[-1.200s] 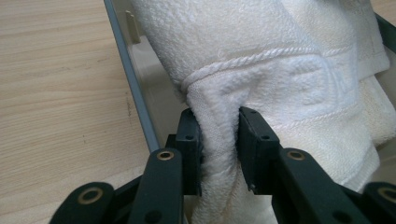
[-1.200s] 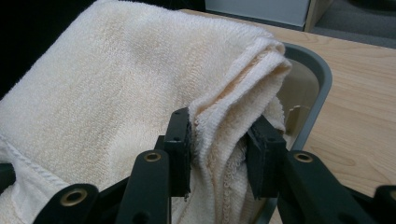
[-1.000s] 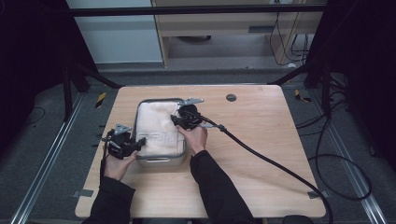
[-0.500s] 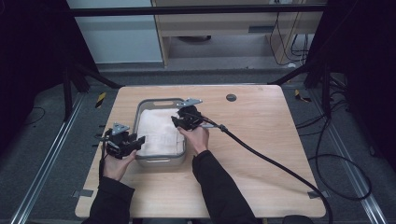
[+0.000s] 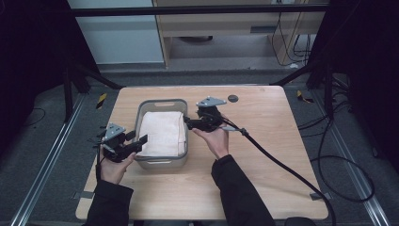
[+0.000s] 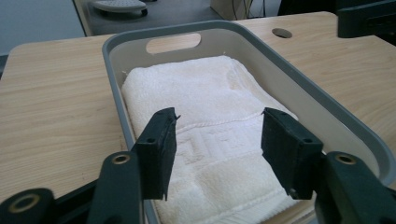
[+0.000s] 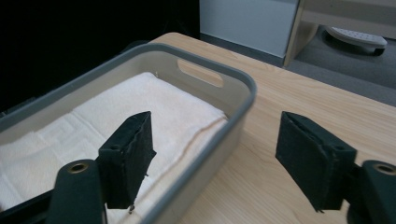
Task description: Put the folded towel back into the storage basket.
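Pale wooden table [image 5: 263,155] carries a grey plastic oblong bin [image 5: 162,161] holding a folded cream terry towel [image 5: 162,133]. Nearest, the left gripper [image 5: 141,141] hovers at the bin's near left corner; its jaws have just been opening, nothing between them. Farther along, the right gripper [image 5: 187,121] sits beside the bin's right wall, jaws likewise just opened and empty.

The wooden table [image 5: 263,160] has a round dark hole [image 5: 232,98] near its far edge. Behind the table stands a light wooden cabinet [image 5: 226,28], and beside it a pale panel [image 5: 117,37]. On the grey floor [image 5: 37,141], cables [image 5: 348,160] lie at the right, and a yellow-black tool [image 5: 101,100] lies at the left. Metal rails [image 5: 47,160] run along both sides.
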### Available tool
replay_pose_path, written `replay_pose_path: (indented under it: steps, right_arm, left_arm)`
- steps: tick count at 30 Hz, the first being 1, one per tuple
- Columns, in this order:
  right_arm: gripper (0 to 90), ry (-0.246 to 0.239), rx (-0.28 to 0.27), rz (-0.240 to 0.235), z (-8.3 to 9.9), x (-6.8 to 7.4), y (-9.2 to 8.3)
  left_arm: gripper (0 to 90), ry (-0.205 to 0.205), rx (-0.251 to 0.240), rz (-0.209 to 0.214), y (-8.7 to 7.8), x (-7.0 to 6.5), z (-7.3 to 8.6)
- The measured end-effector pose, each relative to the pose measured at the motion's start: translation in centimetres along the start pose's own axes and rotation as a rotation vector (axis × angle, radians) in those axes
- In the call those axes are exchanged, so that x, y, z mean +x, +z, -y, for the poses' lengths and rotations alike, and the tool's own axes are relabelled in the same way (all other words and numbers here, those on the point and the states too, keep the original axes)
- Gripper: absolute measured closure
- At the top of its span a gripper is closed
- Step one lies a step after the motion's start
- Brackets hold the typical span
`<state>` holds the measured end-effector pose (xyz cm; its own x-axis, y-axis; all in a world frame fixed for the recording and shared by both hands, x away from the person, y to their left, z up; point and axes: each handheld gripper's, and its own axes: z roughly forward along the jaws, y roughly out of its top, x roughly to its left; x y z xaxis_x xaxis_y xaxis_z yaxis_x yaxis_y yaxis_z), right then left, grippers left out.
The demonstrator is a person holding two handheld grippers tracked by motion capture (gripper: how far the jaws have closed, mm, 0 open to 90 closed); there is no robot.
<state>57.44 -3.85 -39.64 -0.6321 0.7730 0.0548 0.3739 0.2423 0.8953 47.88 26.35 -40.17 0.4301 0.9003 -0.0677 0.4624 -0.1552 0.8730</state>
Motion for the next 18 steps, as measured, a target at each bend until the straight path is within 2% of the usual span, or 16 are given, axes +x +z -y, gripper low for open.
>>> replay_pose_path:
  steps: [2, 7, 14, 18]
  right_arm:
    - [24.4, 0.002, 0.005, 0.013, 0.4, -0.7, -1.3]
    - [21.6, 0.016, 0.002, 0.032, 2.2, -2.6, -4.5]
    - [19.7, 0.067, -0.004, 0.049, 5.7, -5.4, -8.5]
    - [18.5, 0.084, -0.006, 0.059, 7.7, -6.6, -10.6]
  left_arm:
    - [41.9, 0.021, -0.002, -0.004, -0.2, -0.2, 0.1]
    - [34.8, 0.033, -0.021, -0.009, -0.6, -0.2, 0.6]
    - [30.2, 0.017, -0.035, 0.010, -1.4, 0.2, 1.9]
    - [28.9, 0.020, -0.046, 0.001, -2.1, 0.4, 2.5]
